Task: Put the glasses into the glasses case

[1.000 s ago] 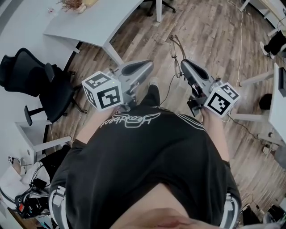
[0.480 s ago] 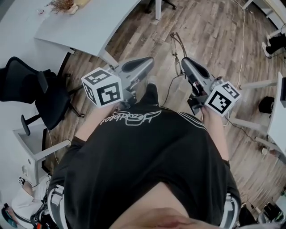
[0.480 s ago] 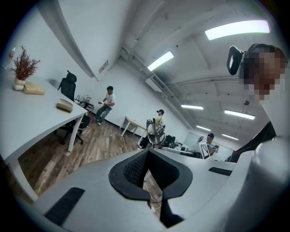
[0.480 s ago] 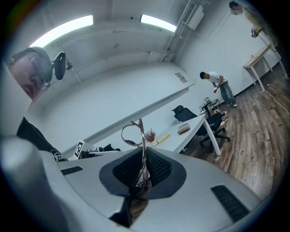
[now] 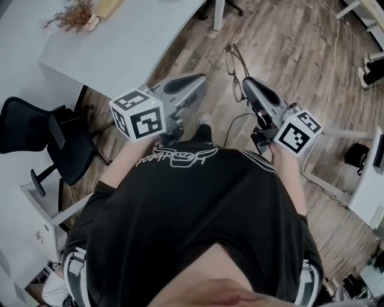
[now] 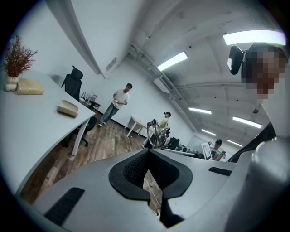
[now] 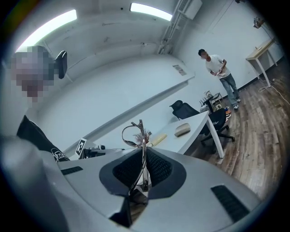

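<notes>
My right gripper (image 5: pixel 247 83) (image 7: pixel 144 152) is shut on thin metal-framed glasses (image 5: pixel 235 71) (image 7: pixel 136 133), which stick up and forward out of its jaws. The glasses (image 6: pixel 154 134) also show past the left gripper's tips. My left gripper (image 5: pixel 201 81) (image 6: pixel 148 152) is held beside the right one, jaws together, nothing in them. A tan glasses case (image 6: pixel 68 108) (image 7: pixel 182 130) lies closed on the white desk (image 5: pixel 120 48) ahead and to the left; the head view does not show it. Both grippers hang over the wooden floor, short of the desk.
A dried plant (image 5: pixel 72 17) and a beige box (image 6: pixel 29 87) stand on the desk. A black office chair (image 5: pixel 42 135) sits at the left. A cable (image 5: pixel 327 78) runs over the floor. Another desk's edge (image 5: pixel 366 192) is at the right. A person (image 6: pixel 118 102) stands farther off.
The desk and chair have slid closer and downward in the head view as I walk toward them. Both grippers keep their pose before my body, the glasses still held.
</notes>
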### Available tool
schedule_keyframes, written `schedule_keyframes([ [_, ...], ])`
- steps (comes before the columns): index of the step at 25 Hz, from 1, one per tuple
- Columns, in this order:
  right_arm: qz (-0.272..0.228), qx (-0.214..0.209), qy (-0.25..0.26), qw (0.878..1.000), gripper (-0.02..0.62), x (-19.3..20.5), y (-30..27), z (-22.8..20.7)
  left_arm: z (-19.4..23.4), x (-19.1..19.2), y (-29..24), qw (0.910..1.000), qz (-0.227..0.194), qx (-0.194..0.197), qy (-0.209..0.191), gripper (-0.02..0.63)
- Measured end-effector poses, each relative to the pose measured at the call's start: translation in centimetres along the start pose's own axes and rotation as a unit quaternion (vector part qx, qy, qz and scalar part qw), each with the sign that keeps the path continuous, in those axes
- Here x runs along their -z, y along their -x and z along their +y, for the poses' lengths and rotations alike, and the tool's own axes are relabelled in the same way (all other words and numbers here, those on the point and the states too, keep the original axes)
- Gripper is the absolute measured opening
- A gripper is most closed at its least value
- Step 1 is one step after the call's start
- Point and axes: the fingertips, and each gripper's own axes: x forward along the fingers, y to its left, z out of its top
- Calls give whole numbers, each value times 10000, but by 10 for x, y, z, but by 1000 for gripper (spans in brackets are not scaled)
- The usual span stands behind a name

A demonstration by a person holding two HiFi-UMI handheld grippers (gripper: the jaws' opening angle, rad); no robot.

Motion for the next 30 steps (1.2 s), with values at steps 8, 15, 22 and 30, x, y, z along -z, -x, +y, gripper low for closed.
schedule_keyframes([
  [8, 79, -182, -143, 9997, 23, -53, -101, -64, 100, -68, -35, 9996, 23, -238, 158, 6],
  [15, 253, -312, -96, 9991, 23, -68, -168, -85, 165, -102, -31, 9986, -168, -423, 271, 6],
  [22, 258, -309, 98, 9991, 23, -83, -189, -80, 179, -120, -20, 9981, -389, -409, 239, 7],
  [30, 293, -387, 293, 9984, 23, -96, -193, -79, 183, -133, -10, 9962, -653, -538, 189, 6],
])
